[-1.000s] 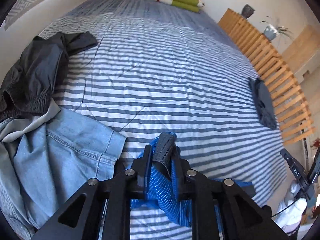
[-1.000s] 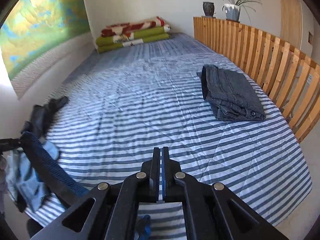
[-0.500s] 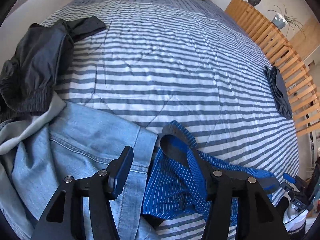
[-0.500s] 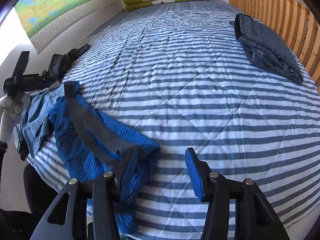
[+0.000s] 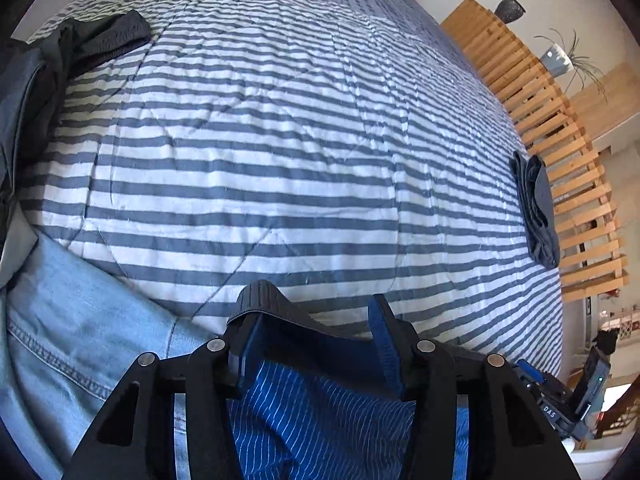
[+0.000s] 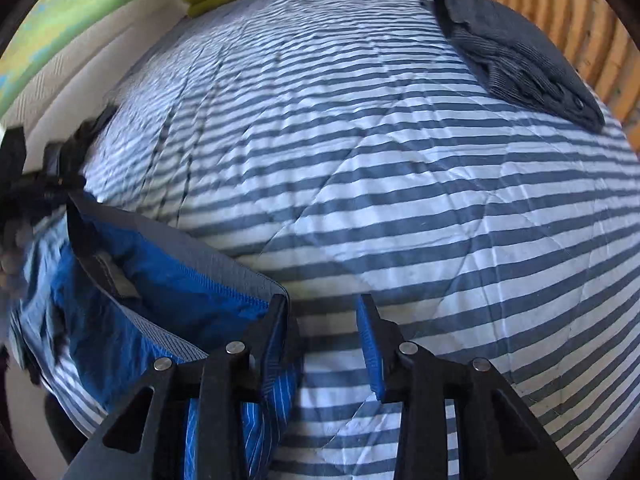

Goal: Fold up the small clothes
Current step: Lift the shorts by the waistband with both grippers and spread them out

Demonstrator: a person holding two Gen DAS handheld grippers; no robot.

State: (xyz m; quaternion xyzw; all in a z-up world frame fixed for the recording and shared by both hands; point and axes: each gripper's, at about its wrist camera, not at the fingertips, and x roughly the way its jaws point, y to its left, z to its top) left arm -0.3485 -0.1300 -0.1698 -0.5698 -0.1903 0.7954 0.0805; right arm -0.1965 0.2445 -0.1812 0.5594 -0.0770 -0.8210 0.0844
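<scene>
The blue striped shorts (image 6: 152, 300) lie unfolded at the near edge of the striped bed (image 5: 248, 152), waistband gaping, so I judge no fold made yet. My left gripper (image 5: 312, 340) is closing with the waistband between its jaws; my right gripper (image 6: 324, 332) is closing too, nothing clamped. A dark garment (image 6: 516, 52) lies folded by the slats; jeans (image 5: 72, 340) wait
</scene>
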